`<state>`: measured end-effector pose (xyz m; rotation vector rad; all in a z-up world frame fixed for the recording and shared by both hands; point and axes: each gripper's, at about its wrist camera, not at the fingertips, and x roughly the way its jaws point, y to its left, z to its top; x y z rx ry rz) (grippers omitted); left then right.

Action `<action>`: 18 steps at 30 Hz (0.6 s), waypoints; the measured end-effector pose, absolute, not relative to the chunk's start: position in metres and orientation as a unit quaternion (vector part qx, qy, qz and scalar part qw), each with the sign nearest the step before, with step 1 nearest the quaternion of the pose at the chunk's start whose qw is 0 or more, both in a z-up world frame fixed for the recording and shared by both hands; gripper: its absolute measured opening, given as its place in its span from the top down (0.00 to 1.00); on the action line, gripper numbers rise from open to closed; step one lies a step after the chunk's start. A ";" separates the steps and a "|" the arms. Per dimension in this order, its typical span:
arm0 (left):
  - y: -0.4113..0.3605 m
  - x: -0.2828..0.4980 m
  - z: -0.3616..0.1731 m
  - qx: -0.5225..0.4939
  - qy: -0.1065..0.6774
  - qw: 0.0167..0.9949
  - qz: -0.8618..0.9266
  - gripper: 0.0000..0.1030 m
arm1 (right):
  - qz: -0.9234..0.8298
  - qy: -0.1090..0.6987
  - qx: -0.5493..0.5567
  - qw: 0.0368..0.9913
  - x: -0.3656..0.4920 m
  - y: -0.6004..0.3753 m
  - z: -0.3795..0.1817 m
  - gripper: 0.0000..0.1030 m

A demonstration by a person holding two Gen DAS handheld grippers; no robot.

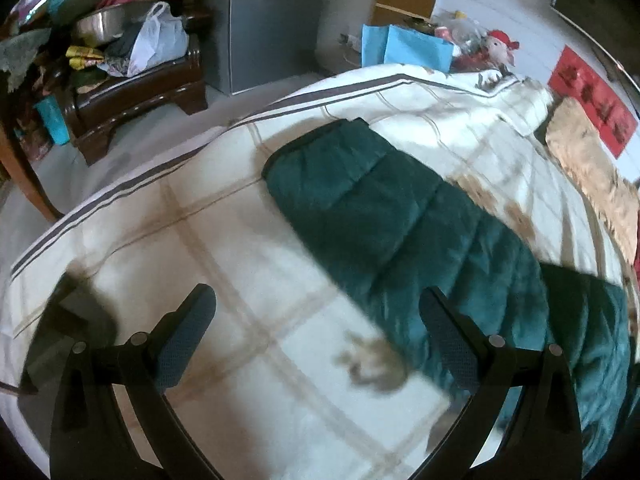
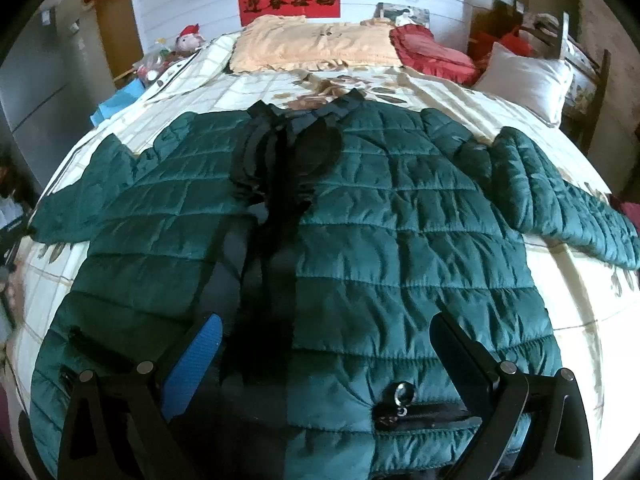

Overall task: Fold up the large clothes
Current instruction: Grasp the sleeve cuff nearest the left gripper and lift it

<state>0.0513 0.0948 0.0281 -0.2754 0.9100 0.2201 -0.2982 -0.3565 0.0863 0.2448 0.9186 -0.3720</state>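
Note:
A dark green quilted jacket (image 2: 400,248) lies spread flat, front up, on the bed, with its black collar (image 2: 288,136) at the far end and both sleeves stretched out sideways. My right gripper (image 2: 324,344) is open and empty, hovering over the jacket's lower hem near a zipped pocket (image 2: 424,416). In the left wrist view, one sleeve (image 1: 380,200) runs across the cream quilt with its cuff (image 1: 320,140) far from me. My left gripper (image 1: 318,316) is open and empty above the quilt, just left of that sleeve.
The cream checked quilt (image 1: 200,272) covers the bed. A beige pillow (image 2: 316,48), a red cushion (image 2: 432,56) and a white pillow (image 2: 528,76) lie at the head. A wooden stool piled with clutter (image 1: 136,80) and a grey cabinet (image 1: 272,20) stand beside the bed.

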 end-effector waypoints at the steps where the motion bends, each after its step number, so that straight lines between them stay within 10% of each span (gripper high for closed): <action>1: 0.095 0.059 0.027 -0.136 0.437 0.883 0.104 0.01 | -0.177 0.439 0.115 0.873 -0.297 -0.355 0.086 0.00; 13: 0.094 0.109 0.014 -0.157 0.440 0.878 0.103 0.08 | -0.170 0.448 0.103 0.872 -0.289 -0.350 0.084 0.00; 18: 0.090 0.113 0.017 -0.154 0.428 0.887 0.075 0.68 | -0.171 0.451 0.104 0.870 -0.288 -0.351 0.082 0.00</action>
